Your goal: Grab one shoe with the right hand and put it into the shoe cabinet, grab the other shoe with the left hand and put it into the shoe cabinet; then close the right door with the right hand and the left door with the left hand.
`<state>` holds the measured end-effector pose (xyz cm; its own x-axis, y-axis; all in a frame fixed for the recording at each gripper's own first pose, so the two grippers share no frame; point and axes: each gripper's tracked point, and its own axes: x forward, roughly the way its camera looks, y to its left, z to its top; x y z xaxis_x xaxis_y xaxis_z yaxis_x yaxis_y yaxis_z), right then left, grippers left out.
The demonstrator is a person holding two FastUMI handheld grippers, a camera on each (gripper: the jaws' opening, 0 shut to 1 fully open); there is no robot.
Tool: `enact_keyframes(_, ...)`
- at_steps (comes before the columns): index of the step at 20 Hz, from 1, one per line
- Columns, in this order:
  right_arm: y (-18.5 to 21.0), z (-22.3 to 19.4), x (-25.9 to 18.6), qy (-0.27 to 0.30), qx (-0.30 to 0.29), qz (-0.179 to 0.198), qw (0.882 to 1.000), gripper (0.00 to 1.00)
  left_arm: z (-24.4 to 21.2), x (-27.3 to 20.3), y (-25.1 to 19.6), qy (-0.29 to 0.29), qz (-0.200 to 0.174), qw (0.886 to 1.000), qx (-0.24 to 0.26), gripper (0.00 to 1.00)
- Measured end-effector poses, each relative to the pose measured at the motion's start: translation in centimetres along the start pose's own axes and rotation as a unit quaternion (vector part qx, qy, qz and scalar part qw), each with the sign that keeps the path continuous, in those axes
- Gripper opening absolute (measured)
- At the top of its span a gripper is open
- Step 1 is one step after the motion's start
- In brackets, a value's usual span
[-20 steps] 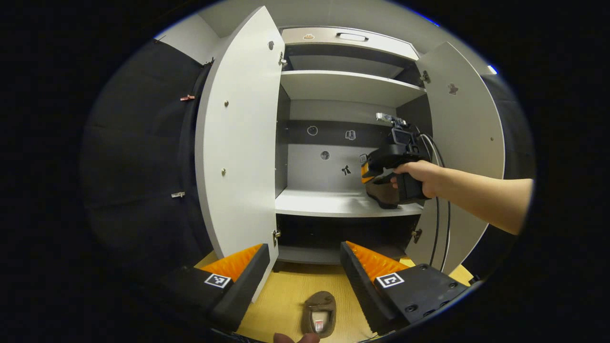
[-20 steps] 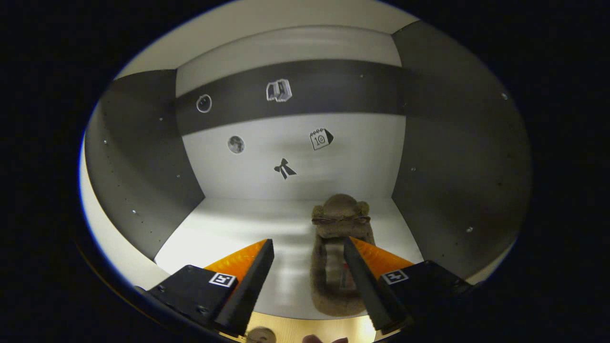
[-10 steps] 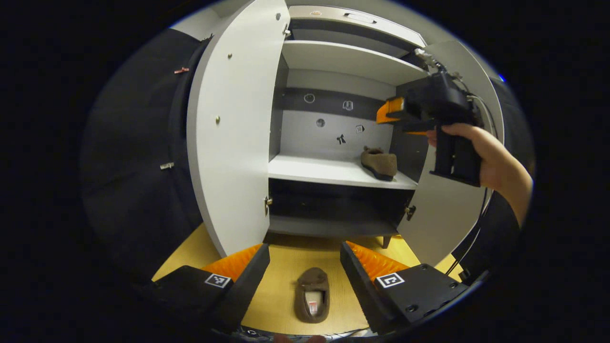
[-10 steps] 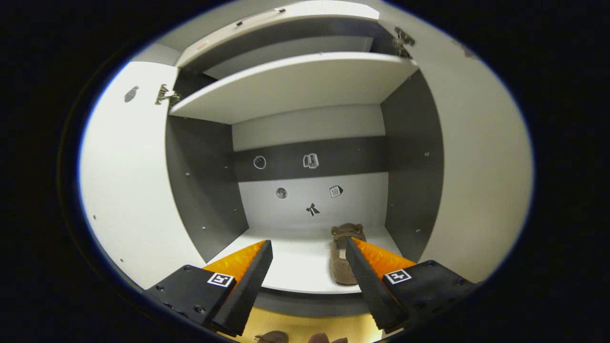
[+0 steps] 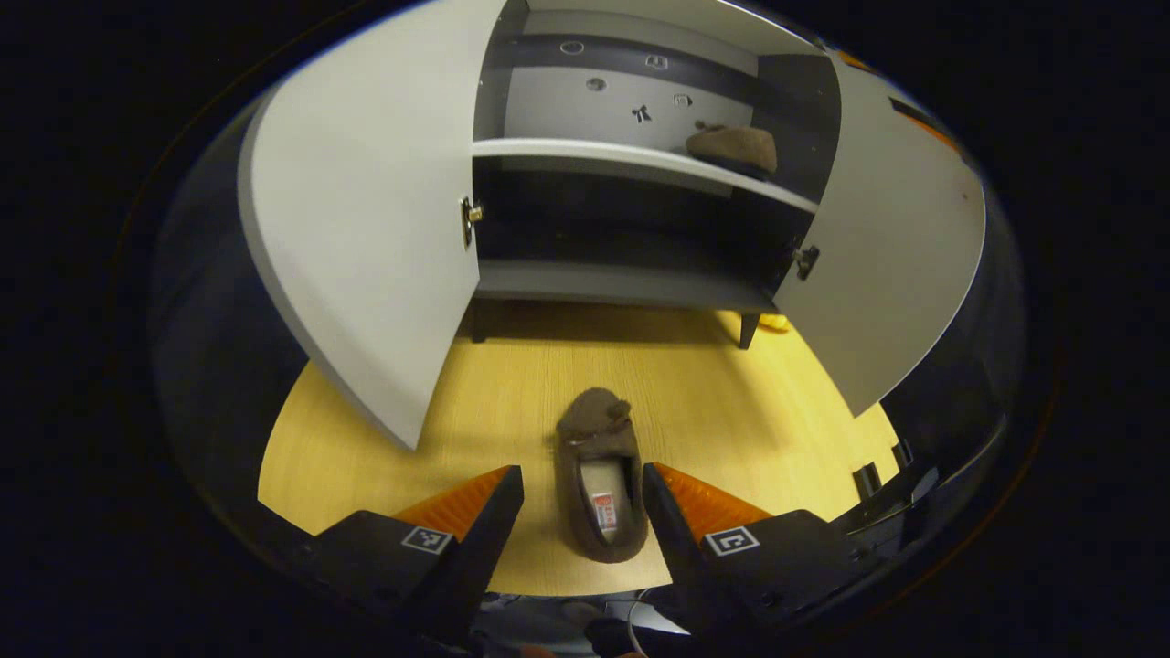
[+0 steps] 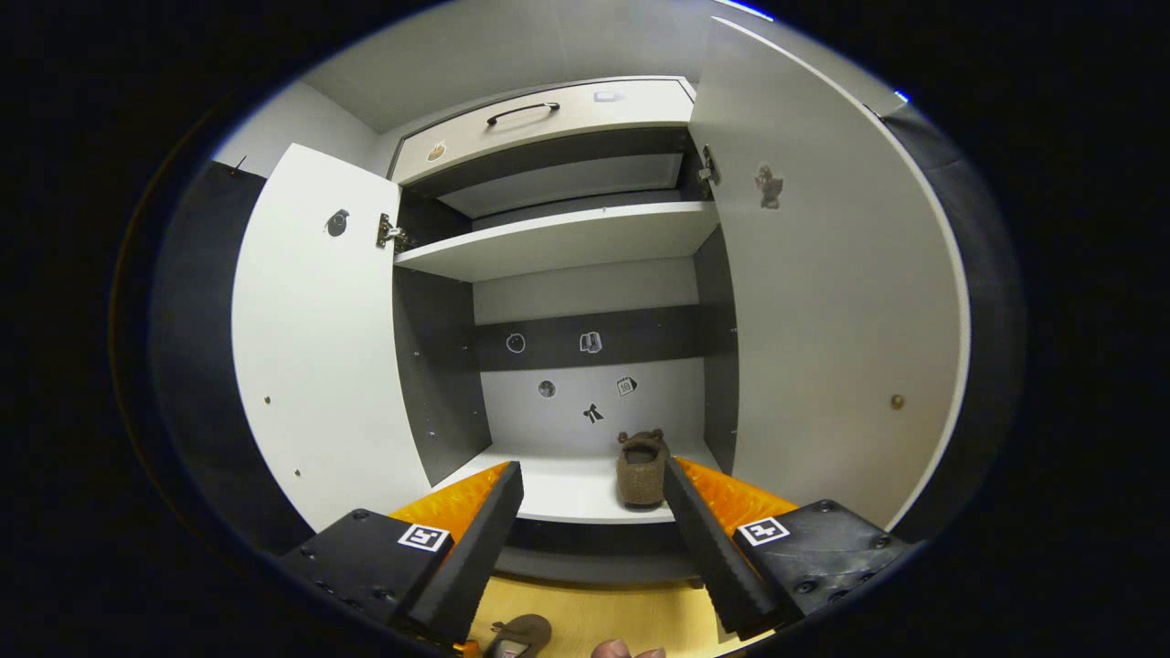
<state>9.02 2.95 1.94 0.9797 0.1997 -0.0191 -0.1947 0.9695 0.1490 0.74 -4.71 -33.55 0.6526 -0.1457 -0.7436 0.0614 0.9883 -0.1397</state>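
The shoe cabinet (image 5: 631, 274) stands on a yellow wooden floor (image 5: 731, 402) with both doors swung wide: the left door (image 5: 366, 247) and the right door (image 5: 887, 247) flank the open interior. In the right gripper view the same cabinet (image 6: 567, 238) appears head-on, with a drawer (image 6: 548, 114) above the upper shelf and small stickers on the back panel (image 6: 585, 384).

One brown shoe (image 5: 739, 149) rests on the middle shelf (image 5: 585, 151), toward its right end, near the right side wall. In the right gripper view this shoe (image 6: 642, 470) lies ahead of the right gripper (image 6: 592, 539), well apart from it and slightly right of centre between the fingers; that gripper is spread wide and holds nothing.

The other shoe (image 5: 600, 475) lies on the floor, toe toward the cabinet. The left gripper (image 5: 581, 535) is spread wide, its fingers to either side of the shoe's heel end; contact cannot be judged, and nothing is grasped.
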Motion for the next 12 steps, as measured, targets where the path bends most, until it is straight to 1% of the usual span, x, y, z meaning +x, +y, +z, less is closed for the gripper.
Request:
enact_keyframes(1,-0.6,0.2,-0.9,-0.003,-0.008,-0.004,1.000,0.99,-1.0,1.4,0.1,0.020,0.000,1.000,0.004,0.83)
enact_keyframes(3,-1.7,0.4,-2.6,-0.005,-0.015,-0.009,1.000,1.00,-2.4,4.1,0.3,0.054,0.002,0.999,0.005,0.79)
enact_keyframes(4,-1.9,0.6,-3.0,-0.002,-0.015,-0.013,1.000,0.98,-2.7,5.3,0.4,0.065,0.003,0.998,0.004,0.78)
enact_keyframes(5,-2.5,0.6,-3.6,-0.001,-0.015,-0.017,1.000,0.98,-2.9,6.7,0.6,0.074,0.003,0.997,0.003,0.75)
enact_keyframes(6,-3.0,0.6,-4.2,0.002,-0.015,-0.022,1.000,0.98,-3.3,7.9,0.7,0.087,0.004,0.996,0.004,0.74)
enact_keyframes(7,-3.6,0.5,-4.7,0.004,-0.014,-0.026,1.000,0.98,-3.8,9.0,1.0,0.102,0.011,0.995,0.008,0.70)
enact_keyframes(8,-4.0,0.5,-5.1,0.007,-0.015,-0.031,0.999,0.99,-4.0,10.0,1.3,0.110,0.017,0.994,0.014,0.68)
enact_keyframes(10,-5.2,0.6,-6.0,0.010,-0.020,-0.040,0.999,0.99,-4.4,11.7,1.9,0.128,0.028,0.991,0.025,0.61)
enact_keyframes(12,-6.2,0.8,-6.7,0.010,-0.024,-0.045,0.999,0.98,-4.5,12.5,1.7,0.136,0.026,0.990,0.030,0.47)
